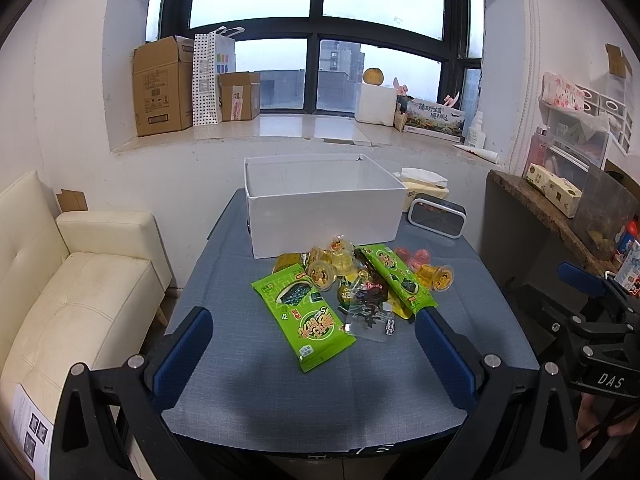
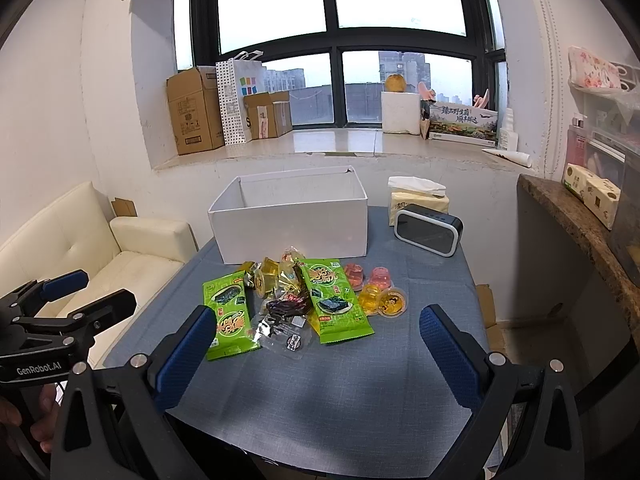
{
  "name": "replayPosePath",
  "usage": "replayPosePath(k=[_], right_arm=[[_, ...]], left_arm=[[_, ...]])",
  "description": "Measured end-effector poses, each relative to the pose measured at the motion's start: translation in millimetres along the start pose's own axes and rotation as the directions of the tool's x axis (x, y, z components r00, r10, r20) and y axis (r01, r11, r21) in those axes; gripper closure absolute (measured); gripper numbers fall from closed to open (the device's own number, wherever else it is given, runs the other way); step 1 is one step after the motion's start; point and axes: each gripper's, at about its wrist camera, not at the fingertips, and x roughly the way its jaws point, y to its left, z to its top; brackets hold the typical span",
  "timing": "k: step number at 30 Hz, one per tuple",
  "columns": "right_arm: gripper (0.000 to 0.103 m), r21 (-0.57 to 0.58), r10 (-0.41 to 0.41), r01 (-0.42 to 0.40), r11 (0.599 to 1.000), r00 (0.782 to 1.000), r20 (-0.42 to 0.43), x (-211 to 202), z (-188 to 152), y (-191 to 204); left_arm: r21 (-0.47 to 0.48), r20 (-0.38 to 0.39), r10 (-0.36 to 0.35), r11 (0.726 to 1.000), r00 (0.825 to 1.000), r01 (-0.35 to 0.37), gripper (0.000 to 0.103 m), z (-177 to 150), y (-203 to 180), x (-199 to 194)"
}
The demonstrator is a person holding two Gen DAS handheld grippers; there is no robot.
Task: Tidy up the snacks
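- We find the left gripper (image 1: 314, 354) held level above the near edge of the table (image 1: 240, 392), its blue-padded fingers (image 1: 184, 354) spread wide with nothing between them.
- We find the right gripper (image 2: 316, 354) in the same pose to its right, fingers parted and empty.
- The snacks lie in a loose heap at mid-table, just near of the white box (image 1: 324, 216): two flat, glossy green seaweed packets (image 1: 308, 320) (image 2: 336, 300), a crinkled clear wrapper (image 2: 286, 330), and round translucent jelly cups (image 2: 382, 300), yellow and pink.
- The box is rectangular, matte card, open-topped; its interior shows only bare walls.
- The table carries a woven blue-grey cloth.
- A rounded black speaker (image 2: 428, 230) stands to the right of the box.
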Motion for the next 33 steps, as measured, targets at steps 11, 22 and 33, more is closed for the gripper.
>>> replayPosePath(k=[11, 22, 33], right_arm=[[0.0, 0.0, 0.001, -0.001, 1.0, 1.0, 0.001, 0.5, 0.2, -0.4], [0.0, 0.001, 0.001, -0.001, 1.0, 1.0, 0.004, -0.8, -0.3, -1.4], [0.0, 0.003, 0.004, -0.004, 1.0, 1.0, -0.001, 0.2, 0.6, -1.5]], left_arm=[[0.001, -0.001, 0.003, 1.0, 1.0, -0.003, 0.0, 0.1, 0.3, -0.3], [0.007, -0.003, 0.0, 1.0, 1.0, 0.0, 0.0, 0.6, -0.8, -1.0], [0.006, -0.001, -0.002, 1.0, 1.0, 0.002, 0.0, 1.6, -1.4, -1.1]])
